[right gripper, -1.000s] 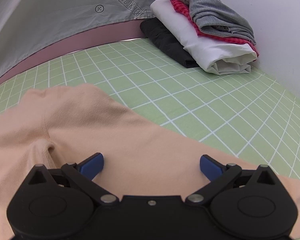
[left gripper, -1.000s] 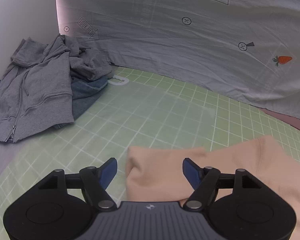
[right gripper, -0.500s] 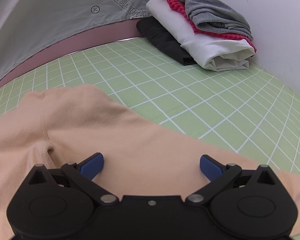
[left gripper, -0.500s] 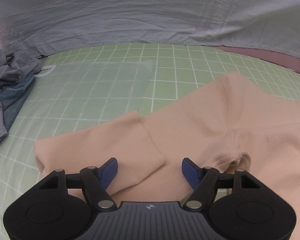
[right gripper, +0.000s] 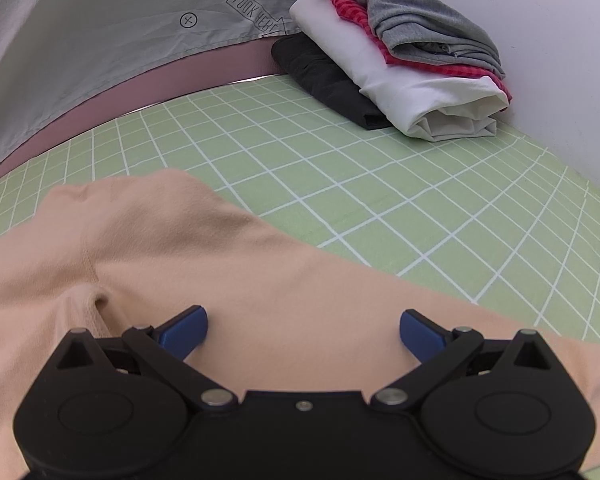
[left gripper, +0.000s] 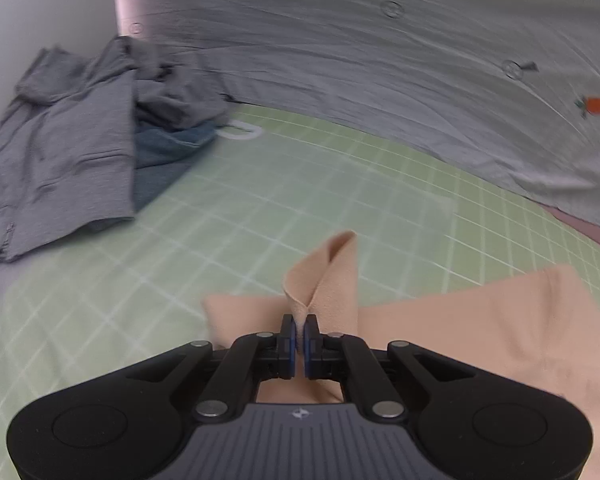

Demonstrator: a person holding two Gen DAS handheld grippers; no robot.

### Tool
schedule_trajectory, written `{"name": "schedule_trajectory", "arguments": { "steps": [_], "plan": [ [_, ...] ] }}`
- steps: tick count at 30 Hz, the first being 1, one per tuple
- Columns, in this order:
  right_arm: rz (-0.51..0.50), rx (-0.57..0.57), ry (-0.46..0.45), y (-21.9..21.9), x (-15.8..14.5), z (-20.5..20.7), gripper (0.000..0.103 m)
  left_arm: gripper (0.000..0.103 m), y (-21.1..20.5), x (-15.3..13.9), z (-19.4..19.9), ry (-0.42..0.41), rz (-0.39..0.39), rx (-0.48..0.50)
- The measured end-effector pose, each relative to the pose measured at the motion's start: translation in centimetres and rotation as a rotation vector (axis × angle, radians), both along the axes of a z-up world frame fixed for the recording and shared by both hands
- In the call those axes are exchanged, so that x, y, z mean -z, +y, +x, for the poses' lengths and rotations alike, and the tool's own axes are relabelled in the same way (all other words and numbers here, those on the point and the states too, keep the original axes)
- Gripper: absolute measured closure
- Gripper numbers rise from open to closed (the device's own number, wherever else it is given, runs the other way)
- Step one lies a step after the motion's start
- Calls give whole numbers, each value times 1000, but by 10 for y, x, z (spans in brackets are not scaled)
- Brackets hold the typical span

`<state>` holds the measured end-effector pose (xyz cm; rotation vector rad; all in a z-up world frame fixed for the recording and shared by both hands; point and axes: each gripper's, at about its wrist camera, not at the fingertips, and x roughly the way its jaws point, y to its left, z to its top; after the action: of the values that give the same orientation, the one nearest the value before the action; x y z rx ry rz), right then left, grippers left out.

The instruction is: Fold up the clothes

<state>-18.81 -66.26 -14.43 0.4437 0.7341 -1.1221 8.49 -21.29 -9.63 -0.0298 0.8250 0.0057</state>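
A peach garment (left gripper: 480,320) lies spread on the green grid mat (left gripper: 300,200). My left gripper (left gripper: 299,338) is shut on a fold of its sleeve end, and the pinched cloth stands up in a peak just ahead of the blue pads. In the right wrist view the same peach garment (right gripper: 220,256) covers the near mat. My right gripper (right gripper: 303,330) hovers open over it, with only flat cloth between its blue fingers (right gripper: 184,330).
A heap of unfolded grey and denim clothes (left gripper: 72,140) lies at the left. A grey printed sheet (left gripper: 380,60) hangs along the back. A stack of folded clothes (right gripper: 404,64) sits at the far right corner by the white wall. Bare mat (right gripper: 380,184) lies between.
My left gripper swung to the right and back to the sleeve end, then closed on it, lifting a peak of cloth. My right gripper stayed open in place.
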Motion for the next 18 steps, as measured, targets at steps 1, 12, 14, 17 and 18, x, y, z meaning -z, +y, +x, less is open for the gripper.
{"name": "schedule_trajectory", "arguments": {
  "steps": [1, 12, 14, 17, 18],
  "plan": [
    [-1, 0, -1, 0, 0, 0, 0, 98, 14, -3, -4, -6, 1, -48],
    [0, -2, -9, 0, 1, -2, 0, 98, 122, 11, -61, 106, 67, -304],
    [8, -2, -9, -2, 0, -2, 0, 98, 126, 15, -69, 127, 50, -312],
    [24, -8, -7, -5, -1, -2, 0, 94, 122, 15, -75, 137, 70, -328],
    [30, -16, -5, -6, -1, -2, 0, 91, 121, 15, -77, 141, 76, -334]
  ]
}}
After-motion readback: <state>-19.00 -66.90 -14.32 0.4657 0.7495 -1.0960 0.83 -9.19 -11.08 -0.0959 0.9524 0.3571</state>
